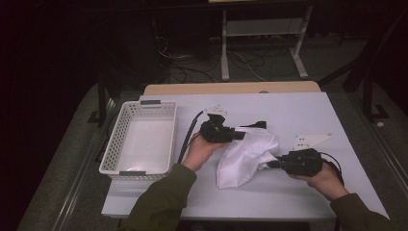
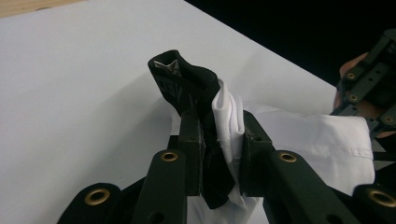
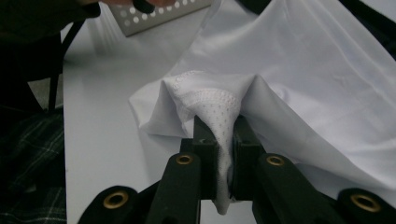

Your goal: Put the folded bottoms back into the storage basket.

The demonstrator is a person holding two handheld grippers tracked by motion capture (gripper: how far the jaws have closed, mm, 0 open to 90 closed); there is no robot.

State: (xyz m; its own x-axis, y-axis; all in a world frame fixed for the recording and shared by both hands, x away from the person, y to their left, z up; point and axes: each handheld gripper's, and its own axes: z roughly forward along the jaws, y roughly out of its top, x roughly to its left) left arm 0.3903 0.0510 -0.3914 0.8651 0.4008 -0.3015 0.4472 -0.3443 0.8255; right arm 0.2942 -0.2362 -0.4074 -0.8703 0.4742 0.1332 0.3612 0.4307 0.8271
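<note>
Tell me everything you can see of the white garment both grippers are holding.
The white garment is thin, smooth woven-looking cloth with black trim at one end, bunched in soft folds on the white table. The left gripper pinches its white cloth together with the black trim; the right gripper is shut on a dotted, mesh-like edge. A stitched hem shows in the left gripper view.

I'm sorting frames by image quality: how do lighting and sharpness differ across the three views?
High view: dim and soft, dark surroundings, the white garment and basket brightest. Left gripper view: cloth at the jaws fairly sharp, black background. Right gripper view: evenly lit, dotted fabric crisp at the jaws, the perforated plate blurred.
</note>
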